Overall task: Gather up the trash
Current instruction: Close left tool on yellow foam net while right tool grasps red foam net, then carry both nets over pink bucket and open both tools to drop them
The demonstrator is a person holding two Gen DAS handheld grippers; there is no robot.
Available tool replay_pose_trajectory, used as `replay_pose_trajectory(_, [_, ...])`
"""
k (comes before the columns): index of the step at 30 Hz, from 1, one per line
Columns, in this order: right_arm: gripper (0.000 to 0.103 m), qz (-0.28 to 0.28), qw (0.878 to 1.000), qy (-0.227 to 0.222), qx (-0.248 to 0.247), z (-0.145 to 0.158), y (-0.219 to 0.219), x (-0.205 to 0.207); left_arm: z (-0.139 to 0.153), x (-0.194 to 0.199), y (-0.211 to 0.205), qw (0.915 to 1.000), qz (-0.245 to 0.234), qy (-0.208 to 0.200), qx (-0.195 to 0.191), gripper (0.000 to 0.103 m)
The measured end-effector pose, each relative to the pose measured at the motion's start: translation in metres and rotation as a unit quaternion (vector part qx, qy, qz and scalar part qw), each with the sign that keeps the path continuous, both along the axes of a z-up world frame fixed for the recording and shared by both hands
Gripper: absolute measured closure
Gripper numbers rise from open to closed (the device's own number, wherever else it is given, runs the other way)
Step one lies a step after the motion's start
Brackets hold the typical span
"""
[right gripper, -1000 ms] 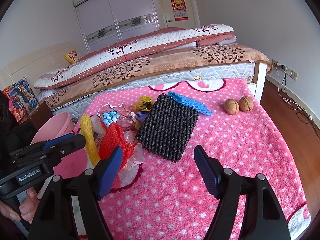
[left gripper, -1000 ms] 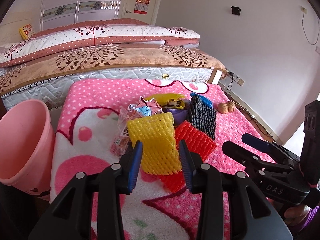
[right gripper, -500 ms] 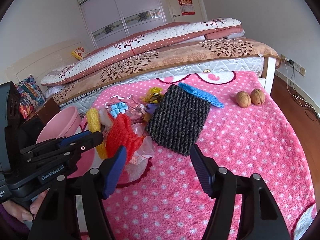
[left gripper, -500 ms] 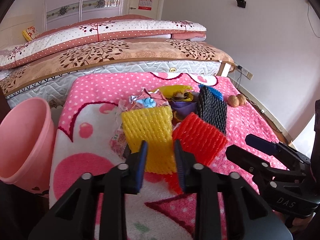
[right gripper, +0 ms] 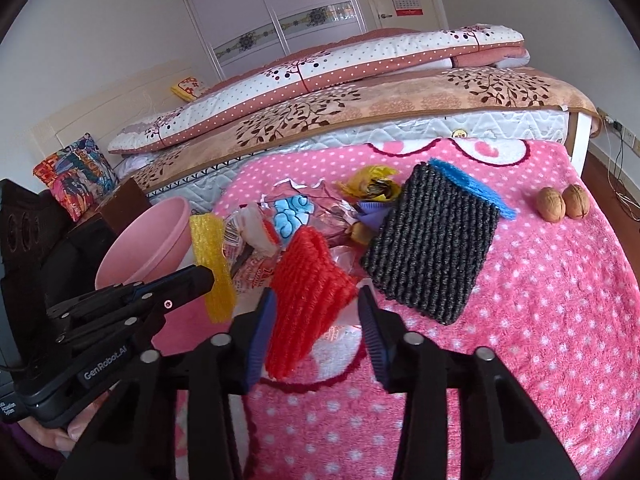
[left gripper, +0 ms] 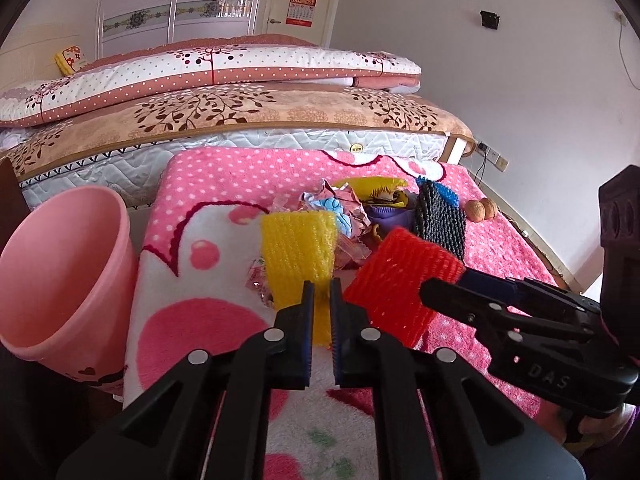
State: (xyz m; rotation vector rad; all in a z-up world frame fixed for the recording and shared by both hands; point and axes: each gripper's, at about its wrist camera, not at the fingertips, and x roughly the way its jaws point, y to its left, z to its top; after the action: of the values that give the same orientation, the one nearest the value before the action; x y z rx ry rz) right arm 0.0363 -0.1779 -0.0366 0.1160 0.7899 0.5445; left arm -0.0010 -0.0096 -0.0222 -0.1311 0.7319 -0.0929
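A yellow foam net (left gripper: 298, 256) stands on edge on the pink dotted blanket (right gripper: 540, 320). My left gripper (left gripper: 322, 286) is closing and its pads pinch the net's near end; the right wrist view shows that net (right gripper: 212, 264) upright at the left gripper (right gripper: 200, 280). Beside it a red foam net (left gripper: 396, 284) sits between the jaws of my right gripper (right gripper: 316, 294), which are closing around it. The left pad touches the red net (right gripper: 308, 280); a sliver of gap shows at the right pad. A pile of crumpled wrappers (right gripper: 292, 208) lies just behind both nets.
A pink plastic bin (left gripper: 60, 272) stands at the blanket's left edge. A black ribbed mat (right gripper: 432, 240) leans over a blue sponge (right gripper: 472, 180) on the right, with two walnuts (right gripper: 562, 204) farther right. A made bed (left gripper: 240, 112) runs behind.
Both pairs of jaws have narrowed a lot. The left pair went from straddling the yellow net to pinching it. The right gripper slid left from the black mat to the red net.
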Motion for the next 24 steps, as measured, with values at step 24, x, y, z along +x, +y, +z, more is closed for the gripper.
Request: replay_pose_trajectory(24, [0.091, 0.065, 0.991, -0.114, -0.004, 0.090, 0.092, -0.011, 0.048, -0.040, 0.103, 0.9908, 0.091, -0.099, -0.020, 0.096])
